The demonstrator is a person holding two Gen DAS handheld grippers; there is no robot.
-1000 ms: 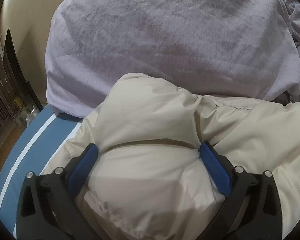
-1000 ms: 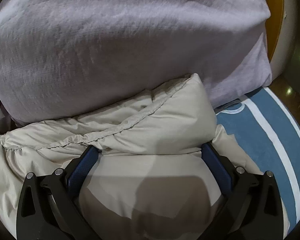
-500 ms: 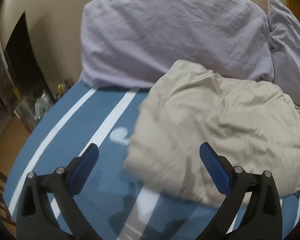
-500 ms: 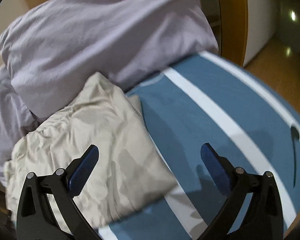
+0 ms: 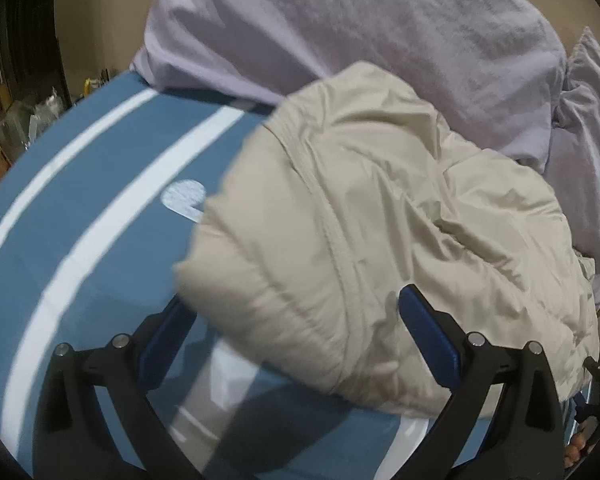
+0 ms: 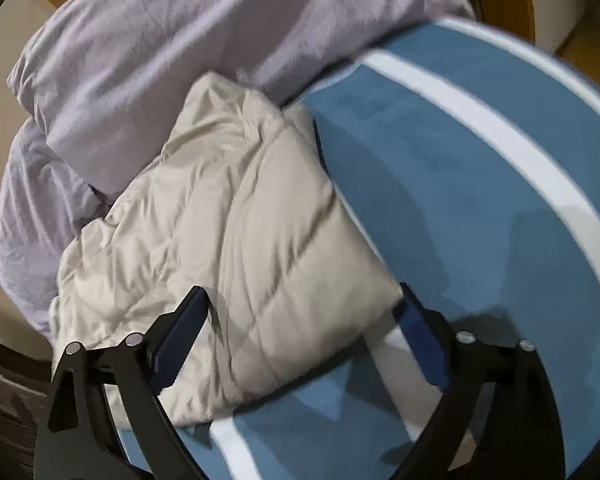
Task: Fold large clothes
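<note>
The left gripper (image 5: 296, 320) is hanging wide open over the near corner of the folded beige puffer jacket (image 5: 380, 208), its pads pressing nothing. The right gripper (image 6: 304, 316) is straddling the jacket's other near corner with jaws closing, their pads gripping nothing. The jacket is lying on the blue bedspread (image 6: 460, 184) with white stripes, its far edge touching the lilac pillows (image 6: 188, 40).
</note>
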